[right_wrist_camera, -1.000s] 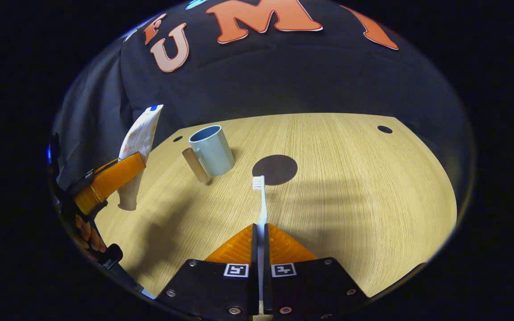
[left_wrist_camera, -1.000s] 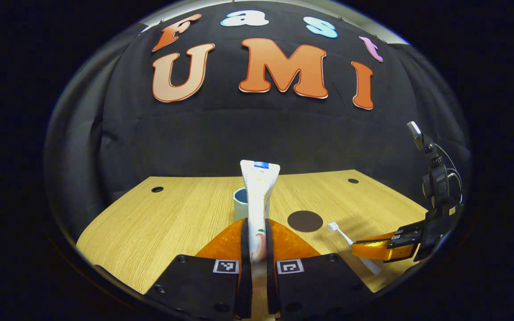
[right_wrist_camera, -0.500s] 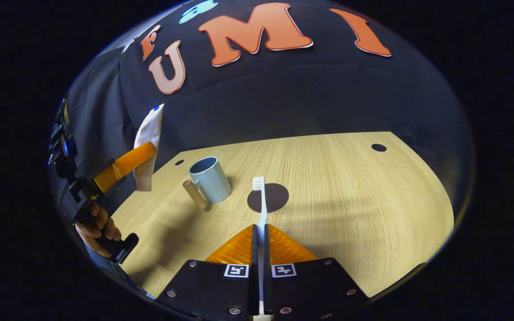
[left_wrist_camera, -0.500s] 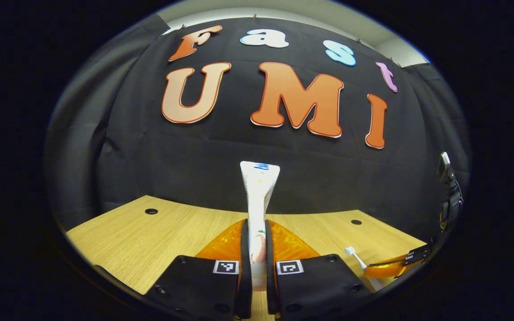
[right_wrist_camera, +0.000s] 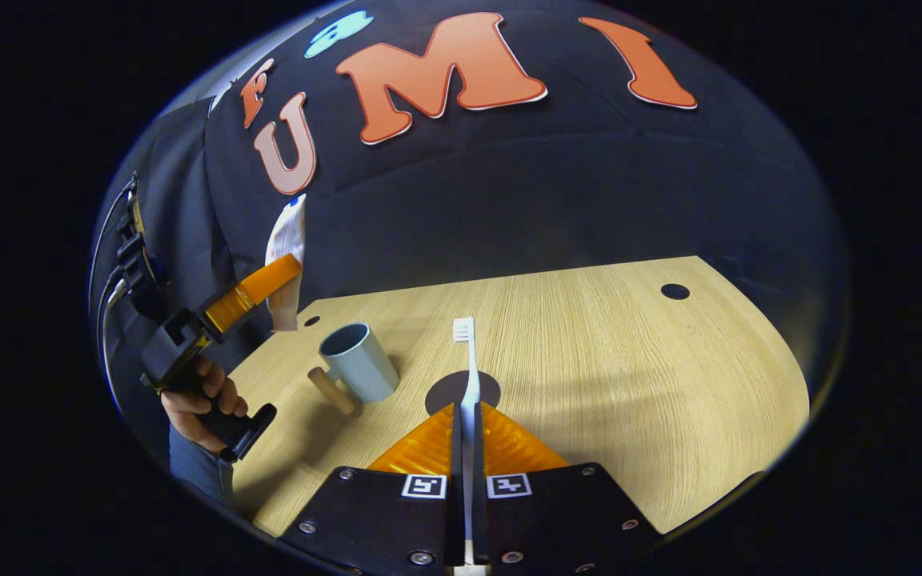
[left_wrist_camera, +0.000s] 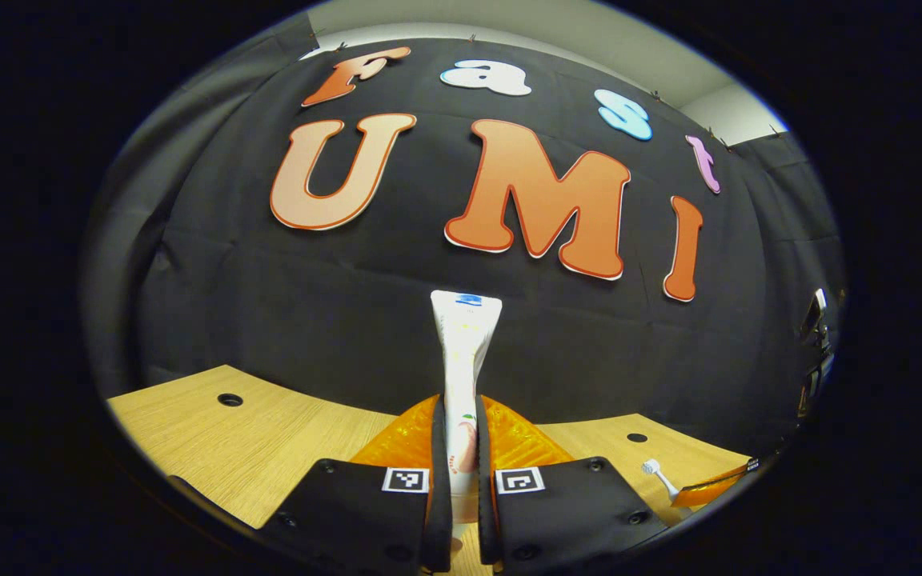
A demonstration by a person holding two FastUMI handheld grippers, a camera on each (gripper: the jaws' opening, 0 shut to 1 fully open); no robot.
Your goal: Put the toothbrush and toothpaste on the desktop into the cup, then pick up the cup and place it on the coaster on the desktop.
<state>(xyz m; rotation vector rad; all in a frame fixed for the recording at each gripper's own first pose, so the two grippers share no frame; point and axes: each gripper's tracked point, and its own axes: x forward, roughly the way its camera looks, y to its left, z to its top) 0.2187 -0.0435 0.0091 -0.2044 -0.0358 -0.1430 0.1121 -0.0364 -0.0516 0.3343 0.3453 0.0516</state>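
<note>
In the left gripper view, the left tool (left_wrist_camera: 461, 448) is clenched on the toothpaste (left_wrist_camera: 463, 352), both fingers pressing the lower part of the tube. The tube stands upright between them, its flat crimped end up against the black cloth wall. The tabletop (left_wrist_camera: 269, 432) lies low, with a round hole (left_wrist_camera: 230, 399) at the far left and another hole (left_wrist_camera: 637, 438) at the right. Near the lower right edge the toothbrush (left_wrist_camera: 658, 475) shows its white head, carried by the right tool (left_wrist_camera: 709, 490), well apart from the left one.

In the right gripper view, the right tool (right_wrist_camera: 467, 432) is clenched on the toothbrush (right_wrist_camera: 467, 360), the handle squeezed between both fingers and the bristled head pointing away. The brush is off the tabletop (right_wrist_camera: 629, 376). Behind its handle lies the dark round coaster (right_wrist_camera: 445, 392), partly hidden by the brush and the finger tips. To the left of the coaster stands the cup (right_wrist_camera: 357, 362), upright, pale blue-grey, open mouth up, with a wooden handle (right_wrist_camera: 325, 388) pointing to the near left. Farther left, above the tabletop's edge, the left tool (right_wrist_camera: 269, 280) holds the toothpaste (right_wrist_camera: 289, 256) in the air, higher than the cup and to its left. A hand (right_wrist_camera: 201, 400) grips that tool's handle, with a sleeve below it. A round hole (right_wrist_camera: 675, 291) sits at the far right of the tabletop.
</note>
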